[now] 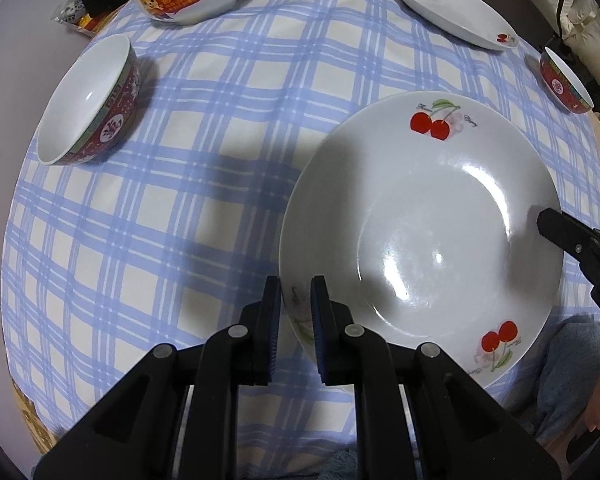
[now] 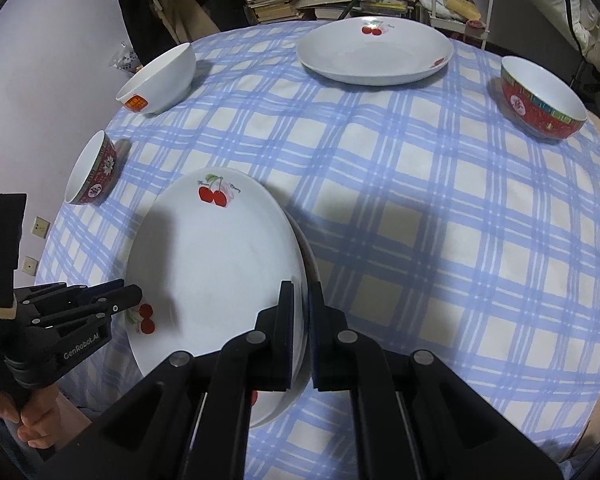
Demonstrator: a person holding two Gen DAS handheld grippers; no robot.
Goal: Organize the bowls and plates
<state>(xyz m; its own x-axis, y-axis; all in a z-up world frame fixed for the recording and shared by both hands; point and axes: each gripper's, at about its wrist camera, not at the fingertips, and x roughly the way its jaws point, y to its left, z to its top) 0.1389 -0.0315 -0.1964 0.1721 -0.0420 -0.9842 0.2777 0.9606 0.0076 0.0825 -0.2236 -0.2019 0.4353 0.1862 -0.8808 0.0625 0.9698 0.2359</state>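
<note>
Right wrist view: right gripper (image 2: 300,336) fingers pinch the near plate (image 2: 212,272) at its right rim, and the left gripper (image 1: 295,320) fingers clamp its left rim, lifting it just above the counter (image 2: 420,208). Farther off, a second plate (image 2: 374,54) and three bowls sit scattered, so stacking looks barely begun.

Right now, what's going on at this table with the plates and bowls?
A person with a gripper in each hand is holding the near cherry plate by its rim: the left gripper on one edge, the right gripper on the opposite edge. A second cherry plate sits across the checked tablecloth, with two red bowls and a white bowl spread around, nothing stacked yet.
</note>
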